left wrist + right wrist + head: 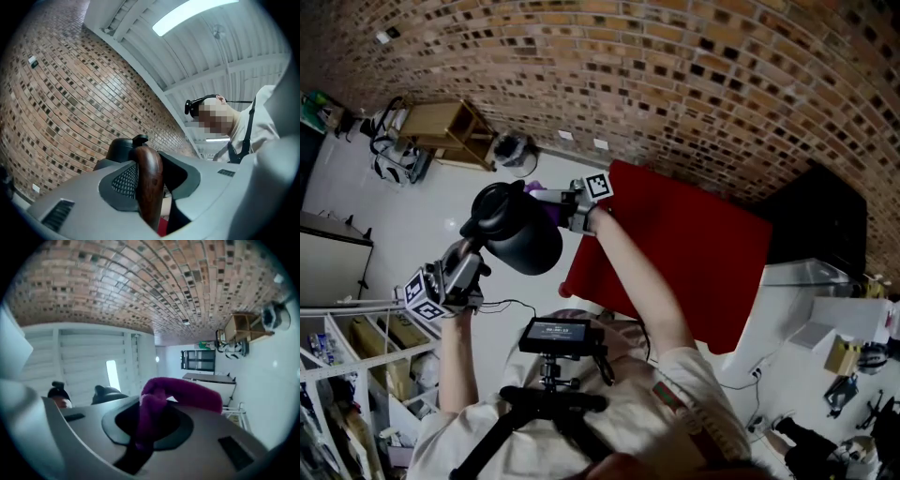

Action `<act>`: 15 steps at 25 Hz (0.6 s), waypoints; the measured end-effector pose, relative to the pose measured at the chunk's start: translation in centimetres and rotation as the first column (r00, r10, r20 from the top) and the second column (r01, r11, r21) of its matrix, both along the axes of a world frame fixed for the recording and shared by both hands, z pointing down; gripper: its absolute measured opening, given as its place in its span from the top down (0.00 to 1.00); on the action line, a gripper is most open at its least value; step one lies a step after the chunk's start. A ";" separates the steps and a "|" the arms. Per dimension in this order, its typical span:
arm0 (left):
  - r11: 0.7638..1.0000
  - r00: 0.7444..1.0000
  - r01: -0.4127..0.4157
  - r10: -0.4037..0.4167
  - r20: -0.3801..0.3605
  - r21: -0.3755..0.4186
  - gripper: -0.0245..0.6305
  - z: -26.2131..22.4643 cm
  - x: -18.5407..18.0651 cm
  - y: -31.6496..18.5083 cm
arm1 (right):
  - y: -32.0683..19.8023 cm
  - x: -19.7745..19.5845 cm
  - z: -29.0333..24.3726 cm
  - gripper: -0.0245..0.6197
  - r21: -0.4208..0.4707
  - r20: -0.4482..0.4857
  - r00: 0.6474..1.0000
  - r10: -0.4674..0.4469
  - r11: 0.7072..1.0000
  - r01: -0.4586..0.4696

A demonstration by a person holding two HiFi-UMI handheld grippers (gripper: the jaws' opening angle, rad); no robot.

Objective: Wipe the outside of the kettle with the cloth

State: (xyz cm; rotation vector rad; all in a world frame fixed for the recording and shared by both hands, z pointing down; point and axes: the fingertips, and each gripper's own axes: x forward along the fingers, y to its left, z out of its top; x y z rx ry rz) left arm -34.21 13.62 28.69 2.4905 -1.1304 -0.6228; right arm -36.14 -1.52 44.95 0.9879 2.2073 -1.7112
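A black kettle (520, 234) hangs in the air over the floor, tilted. My left gripper (467, 258) is below and left of it, shut on its brown wooden handle (149, 180). In the left gripper view the handle stands upright between the jaws of that gripper (150, 187), with the kettle's black lid (123, 146) behind it. My right gripper (567, 208) is just right of the kettle's top, shut on a purple cloth (546, 208). The cloth (180, 392) bunches between the jaws of that gripper (150, 423) and folds over to the right.
A red table (684, 253) lies below my right arm, against a brick wall (694, 84). A wooden shelf unit (445, 127) stands at the far left on the white floor. A small monitor (562, 335) sits on my chest rig. Shelves with clutter (356, 347) are at the left.
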 end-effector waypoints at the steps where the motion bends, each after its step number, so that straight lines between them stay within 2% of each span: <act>1: 1.000 1.000 -0.013 0.013 -0.015 0.004 0.78 0.0 0.1 0.1 | 0.0 0.1 0.4 0.85 -0.051 0.011 1.000 -0.028 0.998 0.028; 3: 1.000 0.999 -0.011 0.011 -0.044 0.007 0.78 -0.1 0.0 -0.2 | 0.0 0.8 2.0 0.85 -0.107 -0.002 0.999 -0.042 0.993 0.041; 4: 1.000 0.999 0.005 -0.004 -0.052 0.009 0.78 -0.2 -0.2 -0.6 | 0.0 1.4 3.3 0.85 -0.100 -0.036 0.999 -0.018 0.995 0.015; 6: 0.998 0.997 0.058 -0.057 -0.043 0.019 0.78 -0.6 -1.0 -1.4 | 0.1 3.4 6.8 0.85 -0.007 -0.141 0.985 0.096 0.995 -0.098; 7: 0.996 0.996 0.088 -0.087 -0.030 0.027 0.78 -0.8 -1.5 -1.7 | 0.1 4.7 8.2 0.85 0.040 -0.176 0.970 0.170 0.985 -0.166; 8: 0.993 0.993 0.117 -0.116 -0.014 0.036 0.78 -1.0 -2.1 -2.0 | 0.2 6.1 9.1 0.85 0.045 -0.187 0.952 0.241 0.971 -0.237; 9: 0.989 0.990 0.143 -0.143 0.000 0.048 0.78 -1.1 -2.7 -2.3 | 0.0 7.3 9.4 0.85 -0.012 -0.182 0.935 0.305 0.950 -0.313; 10: 0.985 0.986 0.163 -0.164 0.007 0.062 0.78 -1.3 -3.2 -2.5 | -0.3 8.0 9.3 0.85 -0.128 -0.179 0.916 0.359 0.915 -0.383; 11: 0.982 0.984 0.176 -0.176 -0.002 0.073 0.78 -1.4 -3.7 -2.7 | -0.4 8.1 9.4 0.85 -0.275 -0.191 0.901 0.389 0.860 -0.429; 13: 0.981 0.984 0.173 -0.168 -0.064 0.089 0.78 -1.3 -4.0 -3.1 | 0.6 6.1 10.3 0.85 -0.548 -0.244 0.902 0.355 0.717 -0.430; 15: 0.985 0.985 0.143 -0.132 -0.113 0.096 0.78 -1.1 -3.1 -3.7 | 1.6 3.7 11.1 0.85 -0.746 -0.256 0.925 0.281 0.552 -0.374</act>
